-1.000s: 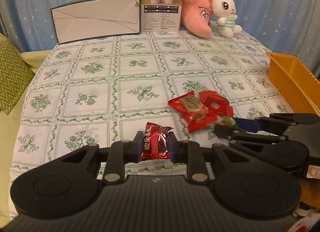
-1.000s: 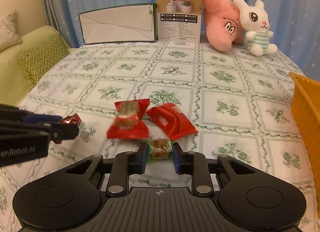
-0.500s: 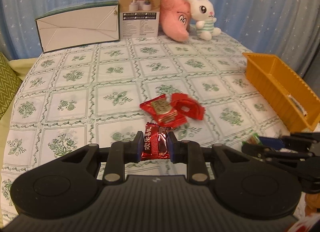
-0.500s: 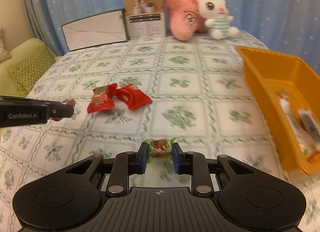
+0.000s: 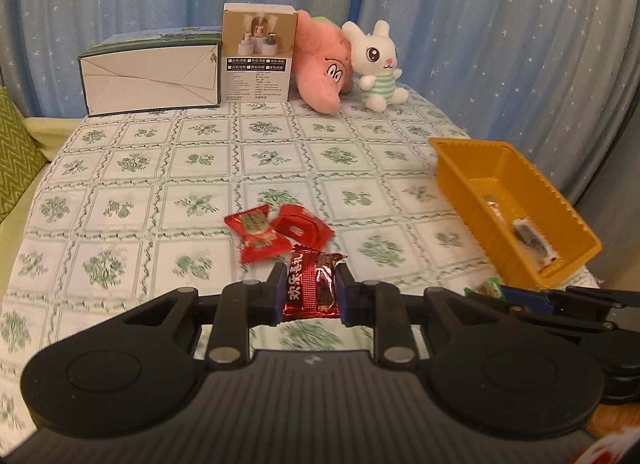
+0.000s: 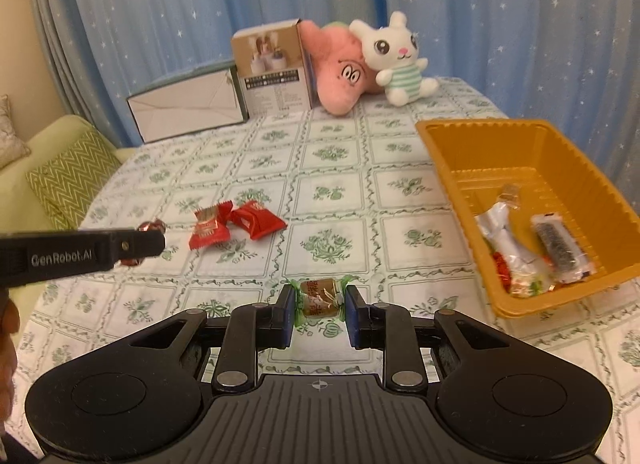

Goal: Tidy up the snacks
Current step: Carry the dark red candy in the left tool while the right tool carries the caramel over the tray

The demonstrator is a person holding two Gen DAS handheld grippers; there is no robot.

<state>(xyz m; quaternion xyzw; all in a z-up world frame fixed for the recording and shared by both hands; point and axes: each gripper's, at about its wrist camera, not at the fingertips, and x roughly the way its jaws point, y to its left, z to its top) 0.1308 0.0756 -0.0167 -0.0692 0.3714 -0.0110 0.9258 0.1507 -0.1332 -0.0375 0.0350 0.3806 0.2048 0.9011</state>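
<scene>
Candy in both grips: my left gripper [image 5: 308, 291] pinches a red candy [image 5: 310, 286], my right gripper [image 6: 320, 306] clamps a green candy [image 6: 319, 296], lifted clear for the tray [image 6: 440, 136]; two red packets [image 6: 236, 222] remain on the cloth.

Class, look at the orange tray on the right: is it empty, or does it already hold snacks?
Not empty. The orange tray already holds several wrapped snacks, including a silver packet and a dark bar, lying near its front end.
</scene>
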